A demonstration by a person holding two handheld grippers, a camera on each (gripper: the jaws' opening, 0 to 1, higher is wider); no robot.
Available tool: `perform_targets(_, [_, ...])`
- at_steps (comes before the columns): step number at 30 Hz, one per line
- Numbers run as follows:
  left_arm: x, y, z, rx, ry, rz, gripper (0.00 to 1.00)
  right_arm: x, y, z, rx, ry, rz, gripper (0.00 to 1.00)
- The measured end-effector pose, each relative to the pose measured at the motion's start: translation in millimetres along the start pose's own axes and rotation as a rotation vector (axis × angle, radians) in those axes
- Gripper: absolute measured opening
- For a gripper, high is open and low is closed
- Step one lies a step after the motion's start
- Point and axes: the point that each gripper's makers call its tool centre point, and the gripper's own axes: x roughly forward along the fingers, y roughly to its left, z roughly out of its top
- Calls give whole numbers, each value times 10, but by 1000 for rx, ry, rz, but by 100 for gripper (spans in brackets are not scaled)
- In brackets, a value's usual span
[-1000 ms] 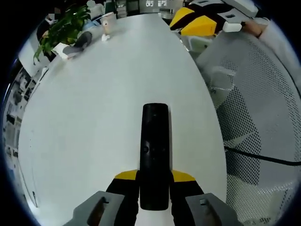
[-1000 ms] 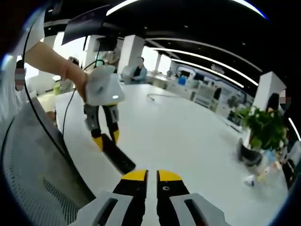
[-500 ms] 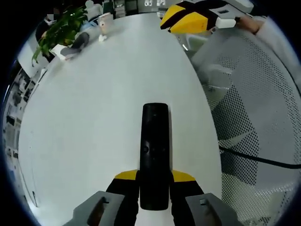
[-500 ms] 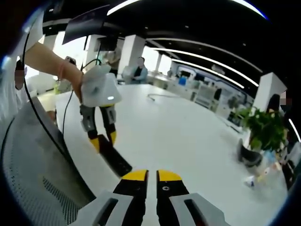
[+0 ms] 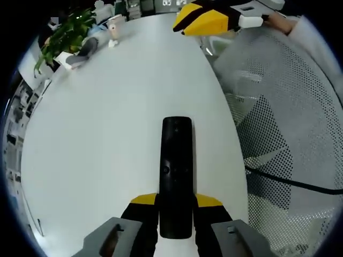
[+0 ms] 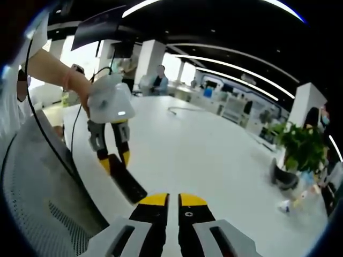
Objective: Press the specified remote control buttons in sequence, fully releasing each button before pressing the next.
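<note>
Smooth white oval table (image 5: pixel 107 134) is spreading beside a grey mesh chair (image 5: pixel 289 123). Left gripper (image 5: pixel 176 206) is clamping the slim black plastic remote (image 5: pixel 176 171) lying on it; right gripper (image 6: pixel 173 199) is hovering, jaws nearly closed, empty.

Left gripper (image 6: pixel 113 160) on remote (image 6: pixel 127 183)
</note>
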Motion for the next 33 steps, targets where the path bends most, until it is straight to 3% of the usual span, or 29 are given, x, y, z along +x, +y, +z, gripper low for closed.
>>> perform_targets(16, [-6,-38,-10,-18,-19,17,24,16,33,-35,-21,24,5,0])
perform_targets(22, [-11,-55,-15,-58,-53,33,24,28,18,-95,-10,58,-1,0])
perform_targets(33, [-23,-119,-8,-179,-154,74,24,56,144,-158,13,96,69,0])
